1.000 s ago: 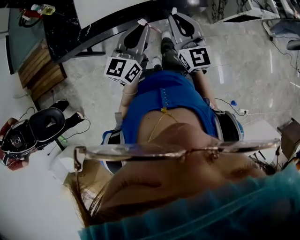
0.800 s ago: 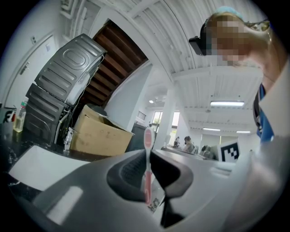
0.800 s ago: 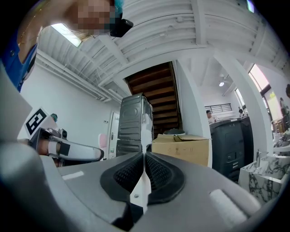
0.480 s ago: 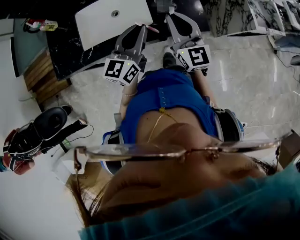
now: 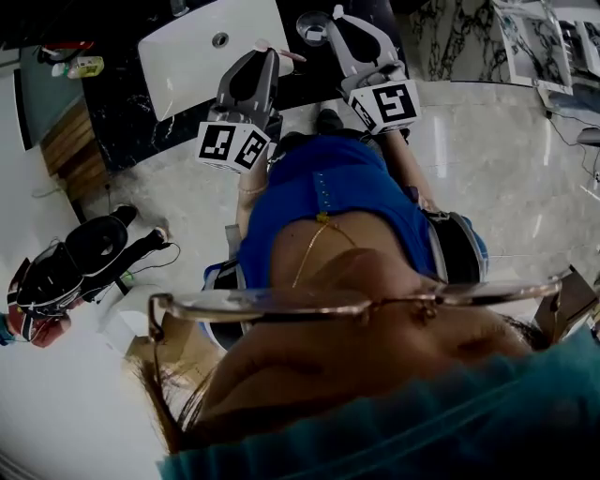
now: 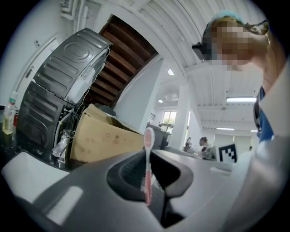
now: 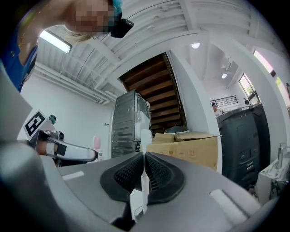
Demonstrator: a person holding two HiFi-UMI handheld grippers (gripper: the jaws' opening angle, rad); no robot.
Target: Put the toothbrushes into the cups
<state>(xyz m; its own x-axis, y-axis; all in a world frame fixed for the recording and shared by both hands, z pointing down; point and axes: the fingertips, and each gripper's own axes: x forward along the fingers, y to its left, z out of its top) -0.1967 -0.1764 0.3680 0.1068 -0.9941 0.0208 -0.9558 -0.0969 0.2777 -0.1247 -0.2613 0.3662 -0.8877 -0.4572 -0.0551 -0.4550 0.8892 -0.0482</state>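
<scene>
In the left gripper view a pink toothbrush (image 6: 148, 156) stands upright, head up, and my left gripper (image 6: 152, 176) is shut on its handle. The head view shows this gripper (image 5: 267, 56) level at the black counter's edge beside the white sink (image 5: 202, 52), with the pink brush (image 5: 284, 53) poking out at its tip. A white toothbrush (image 7: 144, 181) is pinched upright between the ribbed pads of my right gripper (image 7: 144, 174). That gripper (image 5: 335, 21) reaches over the counter close to a round cup (image 5: 312, 26).
The black stone counter (image 5: 127, 94) runs across the top of the head view, with wooden steps (image 5: 80, 150) to its left. Dark headgear with cables (image 5: 70, 267) lies on the floor at left. Cardboard boxes (image 6: 102, 136) and a grey machine (image 6: 59, 86) stand ahead.
Both grippers have travelled forward with their toothbrushes, from over the floor to the counter. The sink and the cup have come into the head view.
</scene>
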